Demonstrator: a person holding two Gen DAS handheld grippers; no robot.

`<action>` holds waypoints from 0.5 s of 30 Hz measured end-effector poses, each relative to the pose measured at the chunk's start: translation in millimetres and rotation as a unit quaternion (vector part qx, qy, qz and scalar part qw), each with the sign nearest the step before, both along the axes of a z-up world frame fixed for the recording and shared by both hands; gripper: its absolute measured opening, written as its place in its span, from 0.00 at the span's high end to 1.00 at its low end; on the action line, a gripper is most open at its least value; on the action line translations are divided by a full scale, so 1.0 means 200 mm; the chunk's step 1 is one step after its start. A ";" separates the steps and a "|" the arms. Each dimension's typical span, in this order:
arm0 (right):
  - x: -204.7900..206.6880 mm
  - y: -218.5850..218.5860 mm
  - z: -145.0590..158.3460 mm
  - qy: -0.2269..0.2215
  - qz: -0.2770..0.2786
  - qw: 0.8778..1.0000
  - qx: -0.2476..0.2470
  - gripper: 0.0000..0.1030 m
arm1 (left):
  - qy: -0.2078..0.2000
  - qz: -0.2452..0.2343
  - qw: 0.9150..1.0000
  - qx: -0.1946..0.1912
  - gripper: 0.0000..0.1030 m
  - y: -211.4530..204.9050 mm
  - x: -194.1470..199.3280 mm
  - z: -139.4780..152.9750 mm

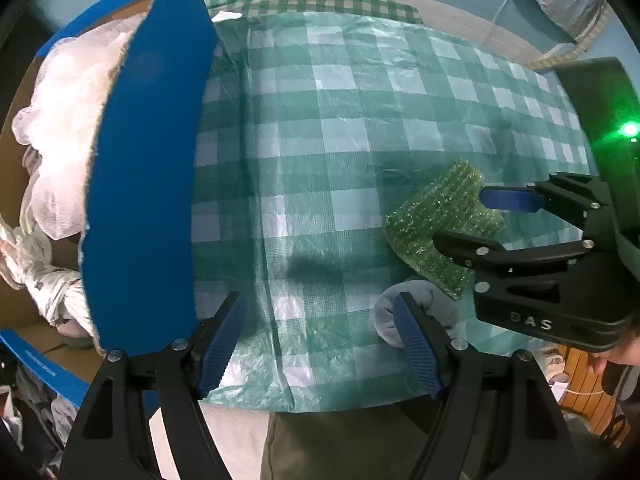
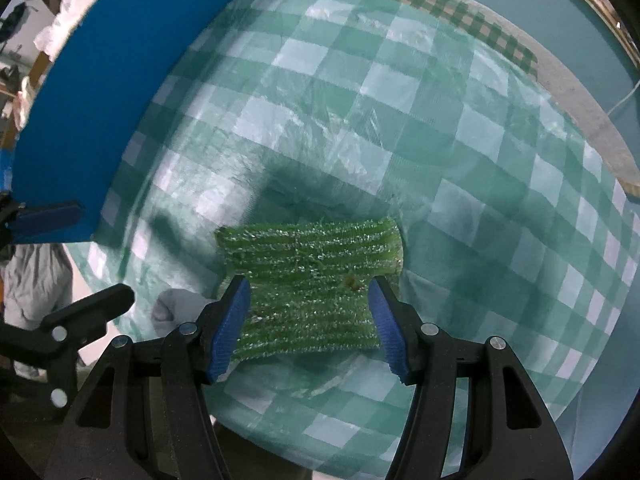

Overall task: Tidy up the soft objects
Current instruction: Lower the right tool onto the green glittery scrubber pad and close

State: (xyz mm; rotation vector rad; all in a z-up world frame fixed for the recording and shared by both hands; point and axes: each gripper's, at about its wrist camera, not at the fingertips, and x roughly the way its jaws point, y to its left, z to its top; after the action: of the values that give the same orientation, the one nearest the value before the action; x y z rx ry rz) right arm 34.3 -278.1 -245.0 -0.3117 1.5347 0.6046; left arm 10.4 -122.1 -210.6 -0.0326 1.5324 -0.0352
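A green glittery sponge (image 2: 312, 276) lies flat on the checked tablecloth (image 2: 400, 120). My right gripper (image 2: 309, 328) is open just above it, its blue pads straddling the sponge's near half without pressing. In the left wrist view the same sponge (image 1: 436, 216) lies at the right with the right gripper (image 1: 460, 216) over it. A grey rolled soft thing (image 1: 424, 304) lies beside the sponge near the table's front edge. My left gripper (image 1: 320, 344) is open with only cloth between its pads, its right finger against the grey roll. The grey roll (image 2: 176, 308) also shows left of the right gripper.
A blue cardboard box (image 1: 148, 160) stands at the table's left, holding white mesh and other soft things (image 1: 76, 120); its wall (image 2: 100, 100) rises left of both grippers. The table's front edge (image 1: 320, 404) runs just below the left gripper, a person's trousers (image 1: 340, 448) under it.
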 end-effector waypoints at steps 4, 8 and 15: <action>-0.02 0.01 -0.06 -0.005 0.003 1.000 -0.015 0.40 | 0.004 -0.005 1.000 -0.002 0.25 0.01 0.00 -0.03; -0.04 0.04 -0.06 -0.021 0.008 0.999 -0.024 0.40 | 0.008 0.002 1.000 -0.008 0.25 0.01 -0.01 -0.05; -0.12 0.08 -0.06 -0.051 0.029 0.997 -0.046 0.41 | 0.010 0.013 1.000 -0.010 0.25 0.04 -0.05 -0.06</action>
State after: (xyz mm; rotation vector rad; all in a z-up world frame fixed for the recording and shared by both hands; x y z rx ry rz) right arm 11.0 -262.1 -257.5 -0.4512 1.4620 0.5563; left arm 0.8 -113.9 -222.6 -0.0685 1.5516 -0.0301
